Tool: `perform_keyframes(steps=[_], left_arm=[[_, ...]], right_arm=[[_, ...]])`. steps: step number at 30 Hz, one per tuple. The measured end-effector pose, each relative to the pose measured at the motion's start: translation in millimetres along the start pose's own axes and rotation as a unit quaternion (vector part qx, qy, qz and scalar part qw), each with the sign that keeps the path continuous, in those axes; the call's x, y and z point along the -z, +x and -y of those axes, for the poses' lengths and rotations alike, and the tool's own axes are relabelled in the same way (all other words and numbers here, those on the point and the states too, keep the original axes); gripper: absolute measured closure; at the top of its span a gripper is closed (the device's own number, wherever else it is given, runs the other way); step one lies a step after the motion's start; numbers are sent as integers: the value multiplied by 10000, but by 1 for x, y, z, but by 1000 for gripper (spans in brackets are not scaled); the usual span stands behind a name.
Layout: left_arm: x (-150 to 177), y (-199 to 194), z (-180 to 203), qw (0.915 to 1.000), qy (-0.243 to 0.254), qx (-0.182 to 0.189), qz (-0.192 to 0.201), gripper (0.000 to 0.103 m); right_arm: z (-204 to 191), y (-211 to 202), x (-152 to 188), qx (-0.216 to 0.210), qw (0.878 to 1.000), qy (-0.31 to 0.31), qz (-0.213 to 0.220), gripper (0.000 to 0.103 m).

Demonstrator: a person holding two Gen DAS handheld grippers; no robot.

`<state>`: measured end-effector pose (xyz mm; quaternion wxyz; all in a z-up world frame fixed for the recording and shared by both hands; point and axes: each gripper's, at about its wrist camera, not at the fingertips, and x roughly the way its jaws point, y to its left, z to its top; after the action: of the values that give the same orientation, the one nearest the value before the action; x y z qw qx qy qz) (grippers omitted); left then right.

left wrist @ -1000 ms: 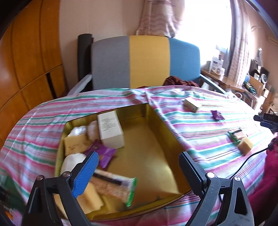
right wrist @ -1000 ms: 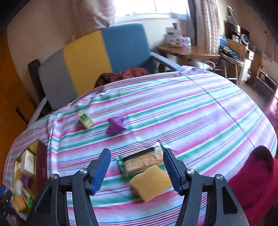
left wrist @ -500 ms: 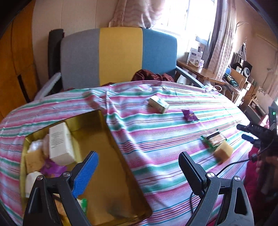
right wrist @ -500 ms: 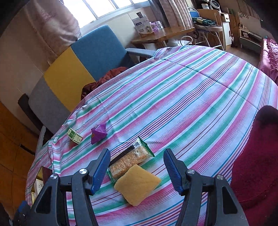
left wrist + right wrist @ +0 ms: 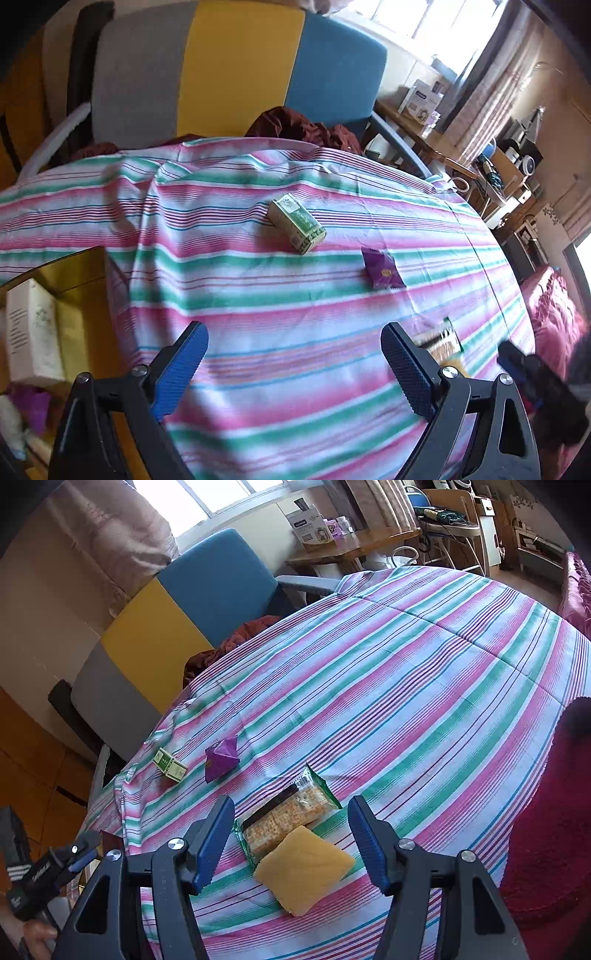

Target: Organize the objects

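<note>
Left gripper (image 5: 291, 369) swung off gold tin (image 5: 83, 266), fingers apart, empty; right gripper (image 5: 291, 843) apart over yellow sponge (image 5: 304, 864), cracker pack (image 5: 286, 818); green box (image 5: 297, 224), purple packet (image 5: 382, 272) left on tablecloth (image 5: 258, 302)

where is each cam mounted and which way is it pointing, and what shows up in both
Left wrist: on the left claw, open, looking across the striped cloth at the green box and purple packet, gold tin at left.
Right wrist: on the right claw, open, looking down at the yellow sponge and cracker pack; the left claw shows at lower left.
Shared: box, packet, crackers, cloth, chair.
</note>
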<state>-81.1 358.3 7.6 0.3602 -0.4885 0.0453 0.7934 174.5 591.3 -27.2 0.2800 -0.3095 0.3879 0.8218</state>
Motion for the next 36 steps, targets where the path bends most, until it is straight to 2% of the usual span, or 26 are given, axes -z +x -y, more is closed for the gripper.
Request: perform_keyframes(steps=[7, 12, 17, 19, 20, 22, 25, 26, 30, 36], left_arm=[[-49, 64, 11, 9992, -168, -375, -25, 8], [-77, 107, 11, 9976, -359, -546, -228, 24], [-95, 139, 15, 9959, -477, -667, -371, 24], [-98, 158, 17, 9945, -380, -746, -630, 26], [-98, 166, 16, 9932, -404, -762, -780, 34], [-97, 167, 17, 9933, -361, -842, -699, 36], [-92, 164, 17, 9919, -136, -1025, -737, 58], [-90, 162, 15, 9918, -61, -1054, -718, 72], [-73, 146, 8, 9945, 37, -773, -701, 72], [-14, 111, 15, 9957, 334, -626, -589, 72]], right_arm=[[-4, 12, 2, -128, 9995, -107, -274, 38], [-4, 16, 2, -206, 9991, -84, -373, 38], [-3, 17, 2, -296, 9986, -51, -446, 38], [-3, 18, 2, -303, 9985, -41, -461, 38], [-3, 18, 2, -303, 9985, -40, -461, 38], [-3, 18, 2, -293, 9986, -37, -445, 38], [-5, 18, 2, -289, 9986, -89, -437, 38], [-5, 18, 2, -294, 9985, -102, -441, 38], [-6, 18, 2, -303, 9985, -119, -431, 38], [-3, 17, 1, -347, 9984, -55, -433, 38]])
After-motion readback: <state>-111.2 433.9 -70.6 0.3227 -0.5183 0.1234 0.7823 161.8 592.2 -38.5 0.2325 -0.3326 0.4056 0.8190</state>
